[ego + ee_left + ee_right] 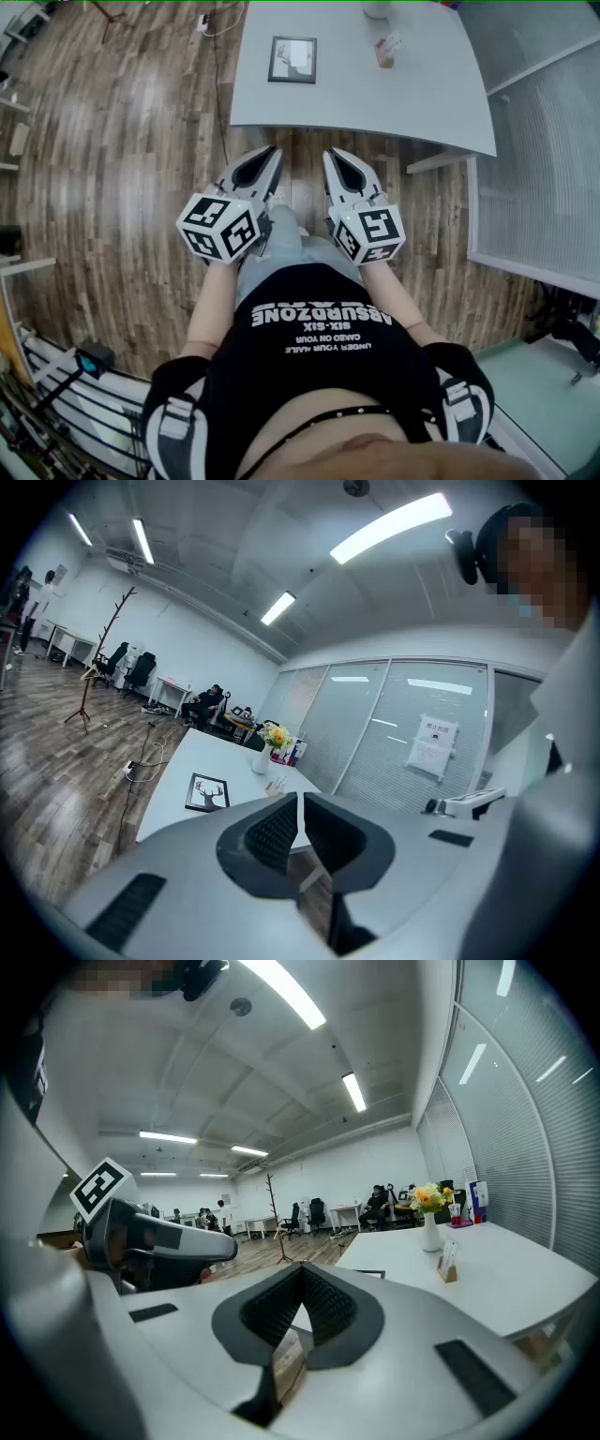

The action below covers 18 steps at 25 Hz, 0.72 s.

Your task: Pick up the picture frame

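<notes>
1. Both grippers are closed and empty. The left gripper (pixel 273 153) and the right gripper (pixel 330 156) are each pressing their jaws together with nothing between the pads. They are hovering side by side over the wooden floor (pixel 122 150), just short of the table.
2. I am seeing the picture frame (pixel 292 59) lying flat and face up on the white table (pixel 394 98). It is showing a deer print and is well apart from both grippers.
3. I am judging the task as not yet begun. Reaching over the table, opening a jaw pair, gripping the frame and lifting it are all left to do.
4. I am watching the table's near edge, which is lying between the grippers and the frame. The frame is sitting close to the table's left edge and set back from the near one, with bare tabletop all round it.
5. I am noting the card holder (pixel 386 49) and the flower vase (pixel 265 755) standing farther off, apart from the frame, so they are leaving the approach free.
6. I am finding open floor on the left and a glass partition (pixel 548 150) closing in the right.
7. I am expecting the flat frame to give the jaws little to bite on, so the approach will probably need to catch one of its edges.
</notes>
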Available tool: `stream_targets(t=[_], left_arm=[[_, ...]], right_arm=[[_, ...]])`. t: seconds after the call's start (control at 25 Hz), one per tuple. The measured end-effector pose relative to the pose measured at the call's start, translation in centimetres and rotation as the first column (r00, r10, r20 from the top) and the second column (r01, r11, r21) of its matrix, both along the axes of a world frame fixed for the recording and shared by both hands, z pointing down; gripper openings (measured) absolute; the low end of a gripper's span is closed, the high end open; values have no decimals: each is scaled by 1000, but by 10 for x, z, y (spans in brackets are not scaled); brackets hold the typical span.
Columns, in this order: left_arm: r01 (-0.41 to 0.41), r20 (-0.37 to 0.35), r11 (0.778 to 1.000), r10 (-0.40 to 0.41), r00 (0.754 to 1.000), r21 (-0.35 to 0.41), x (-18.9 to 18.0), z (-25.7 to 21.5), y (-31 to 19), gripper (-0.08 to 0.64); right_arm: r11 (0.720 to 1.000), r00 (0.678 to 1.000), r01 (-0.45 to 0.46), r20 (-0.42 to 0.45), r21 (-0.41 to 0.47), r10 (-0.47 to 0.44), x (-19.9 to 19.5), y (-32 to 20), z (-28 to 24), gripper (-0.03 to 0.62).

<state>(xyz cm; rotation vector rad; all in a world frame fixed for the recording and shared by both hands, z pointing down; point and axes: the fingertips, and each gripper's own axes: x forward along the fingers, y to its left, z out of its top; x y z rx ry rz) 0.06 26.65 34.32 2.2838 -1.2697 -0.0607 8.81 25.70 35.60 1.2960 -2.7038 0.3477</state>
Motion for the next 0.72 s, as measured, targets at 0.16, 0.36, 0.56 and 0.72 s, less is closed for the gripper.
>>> stream_targets(t=[0.16, 0.36, 0.56, 0.72], left_arm=[[-3, 0, 1000, 3, 1000, -3, -3, 2, -3, 35], [-16, -14, 1000, 16, 1000, -11, -5, 7, -22, 35], [-24, 6, 1000, 24, 1000, -18, -8, 18, -61, 35], [-17, 32, 1000, 18, 999, -24, -15, 22, -104, 35]], right_arm=[[1000, 1000, 4, 6, 0, -4, -5, -3, 1, 15], [1000, 1000, -7, 5, -4, 7, -9, -23, 3, 15], [999, 999, -40, -9, 4, 40, -8, -60, 7, 17], [999, 999, -43, -22, 8, 44, -6, -100, 8, 17]])
